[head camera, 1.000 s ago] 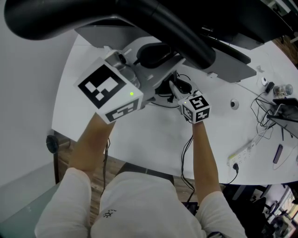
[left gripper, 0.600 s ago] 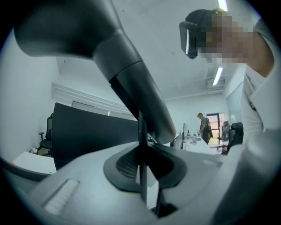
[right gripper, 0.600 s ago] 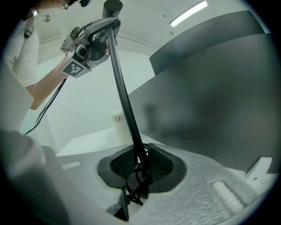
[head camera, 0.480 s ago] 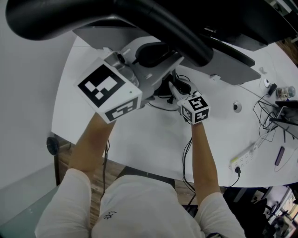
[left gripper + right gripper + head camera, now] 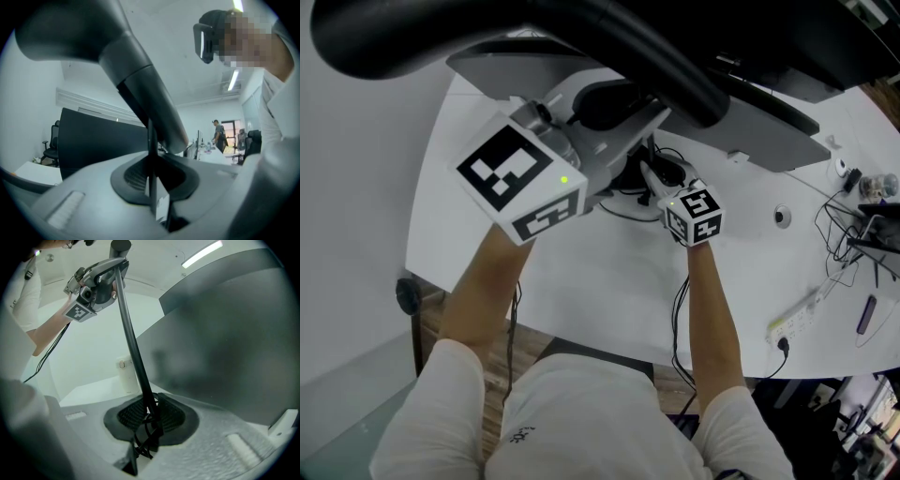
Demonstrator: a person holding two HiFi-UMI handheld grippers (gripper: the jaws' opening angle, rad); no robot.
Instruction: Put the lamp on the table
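Observation:
The lamp is black, with a thick arm (image 5: 609, 37) sweeping across the top of the head view and a thin stem (image 5: 133, 348). My left gripper (image 5: 628, 112) is raised above the white table (image 5: 609, 281) and shut on the stem's upper end; in the left gripper view a thin black part (image 5: 151, 154) sits clamped between its jaws (image 5: 152, 187), under the thick arm (image 5: 136, 79). My right gripper (image 5: 652, 178) is lower, near the tabletop. Its jaws (image 5: 145, 432) are shut on the stem's lower end, where a black cable is wrapped. The lamp's foot is hidden.
A dark monitor (image 5: 225, 343) stands right behind the lamp. A small white device (image 5: 125, 376) is on the table by the stem. A power strip (image 5: 797, 314) and tangled cables (image 5: 839, 225) lie at the right. A person (image 5: 218, 133) stands far off.

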